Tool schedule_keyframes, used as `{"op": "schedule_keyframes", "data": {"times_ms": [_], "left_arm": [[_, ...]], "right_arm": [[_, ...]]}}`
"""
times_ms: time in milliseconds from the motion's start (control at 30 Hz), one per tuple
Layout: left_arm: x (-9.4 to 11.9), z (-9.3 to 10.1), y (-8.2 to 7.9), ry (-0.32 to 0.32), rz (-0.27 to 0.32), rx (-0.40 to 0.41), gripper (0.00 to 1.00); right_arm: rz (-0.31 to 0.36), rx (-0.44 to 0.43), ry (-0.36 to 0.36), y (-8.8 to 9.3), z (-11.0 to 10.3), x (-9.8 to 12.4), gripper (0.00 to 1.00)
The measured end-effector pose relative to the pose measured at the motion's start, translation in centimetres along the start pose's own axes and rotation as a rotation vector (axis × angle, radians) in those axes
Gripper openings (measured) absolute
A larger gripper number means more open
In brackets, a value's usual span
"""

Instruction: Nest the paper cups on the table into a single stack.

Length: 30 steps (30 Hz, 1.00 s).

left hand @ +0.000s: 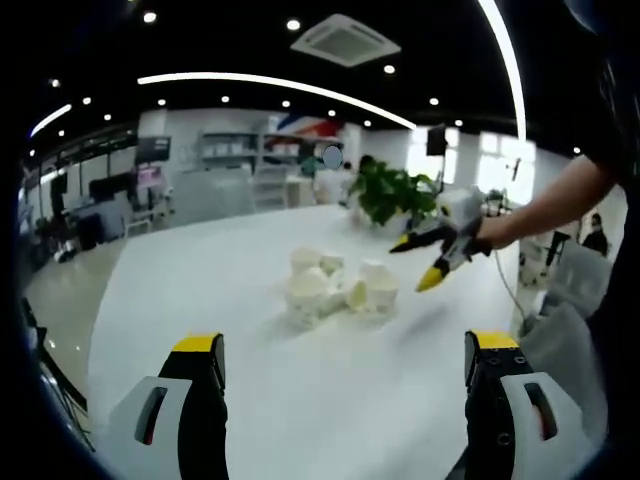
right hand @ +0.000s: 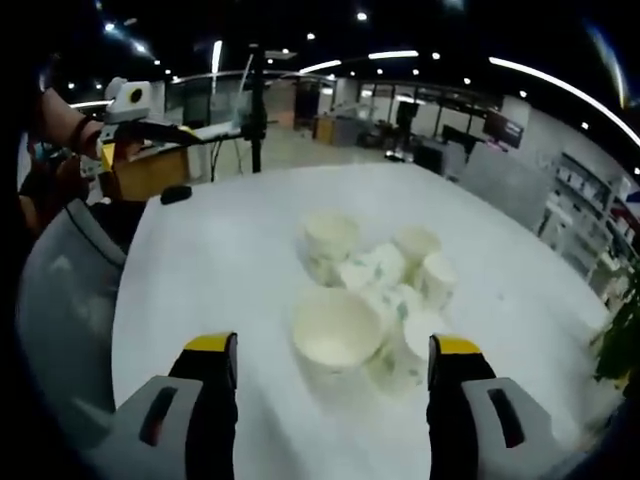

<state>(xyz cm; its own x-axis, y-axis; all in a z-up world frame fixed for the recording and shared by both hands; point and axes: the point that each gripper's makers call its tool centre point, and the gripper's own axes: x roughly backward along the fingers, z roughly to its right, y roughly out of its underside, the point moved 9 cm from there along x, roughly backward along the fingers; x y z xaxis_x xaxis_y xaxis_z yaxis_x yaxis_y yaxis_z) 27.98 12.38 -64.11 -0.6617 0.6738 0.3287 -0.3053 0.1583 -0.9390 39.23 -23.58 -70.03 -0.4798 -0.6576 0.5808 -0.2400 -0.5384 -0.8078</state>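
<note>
One white table (left hand: 300,400) spreads across the lower and middle part of both views, its bare top reaching from the bottom edge up to mid-frame; a green plant (left hand: 392,192) stands at its far edge, right of centre in the left gripper view. Several white paper cups (right hand: 375,285) sit in a loose cluster at the centre of the right gripper view, some upright, some tipped on their sides and touching one another; the nearest one (right hand: 337,327) shows its open mouth just above the space between the jaws; the same cluster lies at mid-frame in the left gripper view, well apart from that view's jaws. The left gripper (left hand: 345,355) rises from the bottom with its jaws wide and nothing between them; the right gripper (right hand: 333,358) likewise has its jaws wide and holds nothing. From the right of the left gripper view a person's hand (left hand: 497,232) holds the right gripper above the table, beside the cups.
</note>
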Motion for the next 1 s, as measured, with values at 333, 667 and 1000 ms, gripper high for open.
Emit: {"op": "schedule_keyframes", "data": {"times_ms": [333,667,1000], "left_arm": [[0.0,-0.3,0.1,0.004,-0.013,0.002,1.0],[-0.2,-0.7,0.0,0.006,-0.013,-0.004,1.0],[-0.2,-0.7,0.1,0.003,-0.016,0.001,1.0]], "right_arm": [[0.003,0.0,-0.015,-0.2,0.1,-1.0,0.74],[-0.005,0.007,-0.036,-0.2,0.3,-1.8,0.69],[-0.014,0.001,-0.049,0.0,0.1,-2.7,0.64]]}}
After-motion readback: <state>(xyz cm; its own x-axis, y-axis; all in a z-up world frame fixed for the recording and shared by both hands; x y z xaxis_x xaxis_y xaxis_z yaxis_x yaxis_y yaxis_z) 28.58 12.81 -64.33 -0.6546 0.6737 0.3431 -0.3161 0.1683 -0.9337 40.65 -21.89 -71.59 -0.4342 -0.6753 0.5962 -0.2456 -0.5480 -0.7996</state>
